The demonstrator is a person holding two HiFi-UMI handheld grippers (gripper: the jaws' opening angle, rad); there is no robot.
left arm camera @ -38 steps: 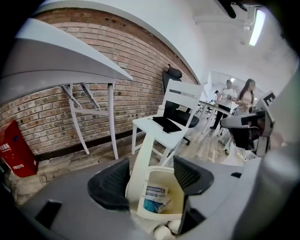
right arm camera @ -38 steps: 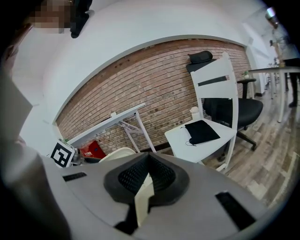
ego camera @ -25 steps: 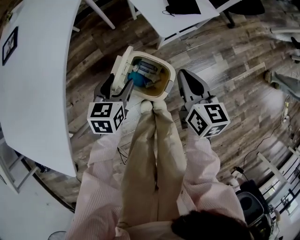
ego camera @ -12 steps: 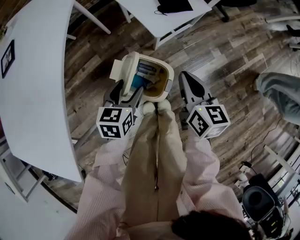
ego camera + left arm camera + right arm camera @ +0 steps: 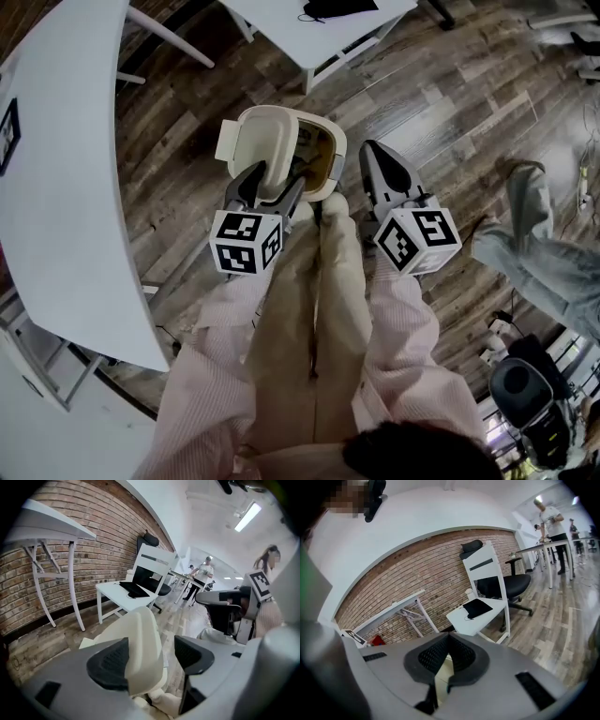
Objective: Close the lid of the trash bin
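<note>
Sitting on wood-plank floor, trash bin nr white tables, brick wall.

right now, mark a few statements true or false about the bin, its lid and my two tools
1. The left tool has its jaws apart, with the lid between them. True.
2. The right tool grips the bin. False: its jaws are together on nothing, and it hangs beside the bin.
3. The lid lies flat on the bin. False: it is tilted up, and part of the opening shows.
4. A white table stands on the person's left. True.
</note>
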